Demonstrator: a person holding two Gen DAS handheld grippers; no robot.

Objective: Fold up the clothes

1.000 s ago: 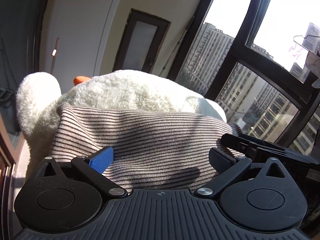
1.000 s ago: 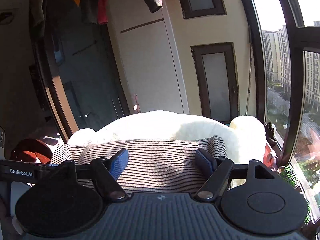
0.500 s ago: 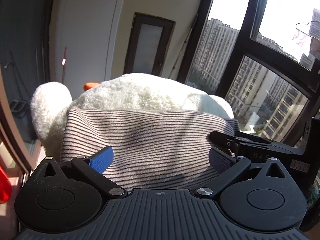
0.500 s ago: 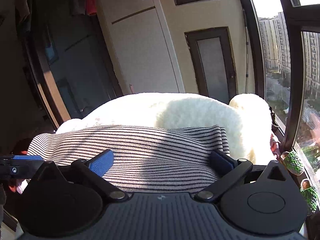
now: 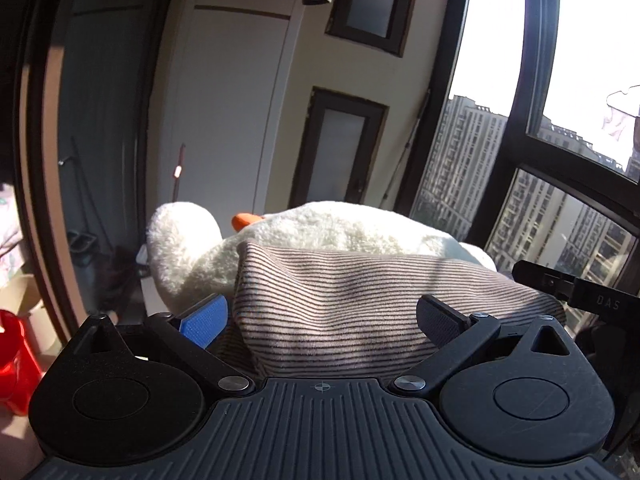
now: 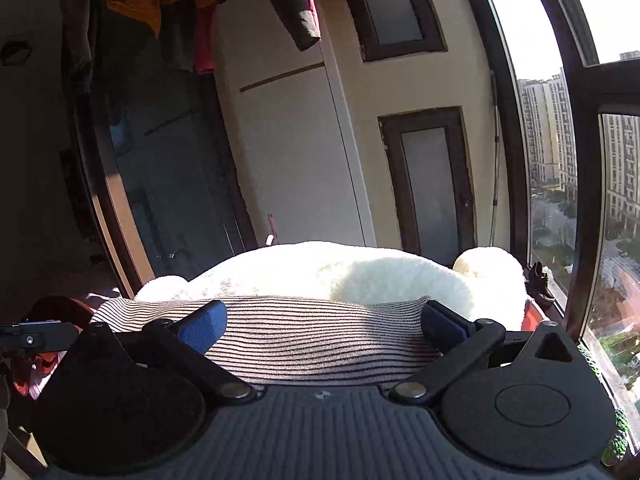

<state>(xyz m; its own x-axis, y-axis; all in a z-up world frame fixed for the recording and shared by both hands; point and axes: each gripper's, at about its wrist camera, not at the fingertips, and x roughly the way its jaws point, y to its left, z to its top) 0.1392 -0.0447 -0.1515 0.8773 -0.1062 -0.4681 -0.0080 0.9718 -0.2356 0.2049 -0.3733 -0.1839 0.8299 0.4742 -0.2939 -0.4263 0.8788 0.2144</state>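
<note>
A folded grey-and-black striped garment (image 5: pixel 360 292) lies on top of a big white plush toy (image 5: pixel 340 224) with an orange beak (image 5: pixel 246 220). My left gripper (image 5: pixel 320 316) hovers just before the garment's left edge, its jaws closing; the cloth lies between and below the fingers, and the pads do not press it. My right gripper (image 6: pixel 322 320) stands wide open over the same striped garment (image 6: pixel 312 344), touching nothing, with the plush toy (image 6: pixel 320 268) behind it. Each gripper shows at the edge of the other's view: the right gripper (image 5: pixel 580 296) and the left gripper (image 6: pixel 36 338).
Black-framed windows (image 5: pixel 516 128) close off the right side, with a sill (image 6: pixel 560 304) beside the plush. Clothes (image 6: pixel 180 4) hang overhead. A red stool (image 5: pixel 12 360) stands low on the left, and a dark sliding door (image 6: pixel 168 184) is behind.
The left gripper has swung left, so the garment's left edge now sits between its fingers, which stand slightly closer. The right gripper's jaws widened and it tipped up a little.
</note>
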